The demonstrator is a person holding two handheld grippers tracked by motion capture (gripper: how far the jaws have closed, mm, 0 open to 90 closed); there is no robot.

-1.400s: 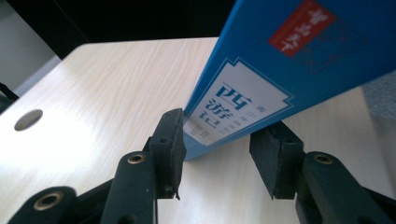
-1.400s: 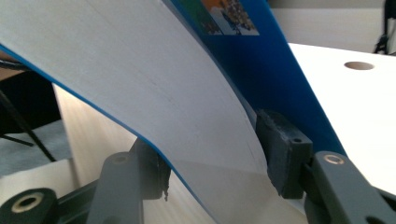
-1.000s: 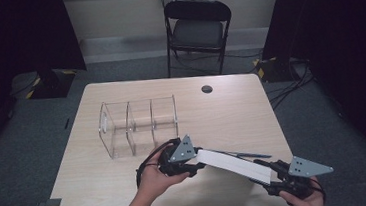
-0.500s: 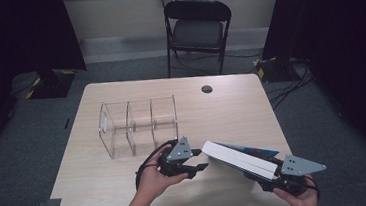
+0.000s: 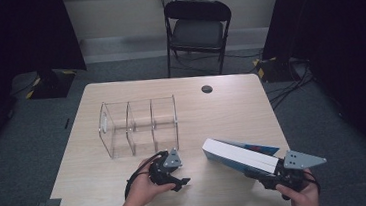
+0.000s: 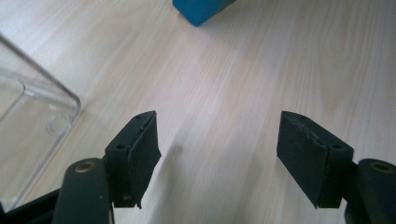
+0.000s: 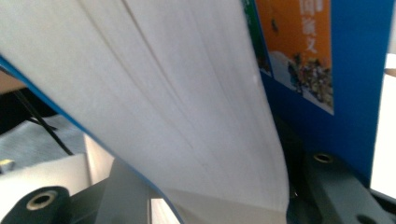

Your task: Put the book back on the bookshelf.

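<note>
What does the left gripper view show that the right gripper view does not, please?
Left gripper view: the left gripper with its jaws apart over bare table, nothing between them, and a corner of the clear organizer.
Right gripper view: the book's white page edges and orange cover picture, with the right gripper clamped on it.
Both: the blue book.

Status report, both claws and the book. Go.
Left claw just opened, nothing between its jaws. Right claw clamped on book, tilted above table. Clear rack stands apart.
</note>
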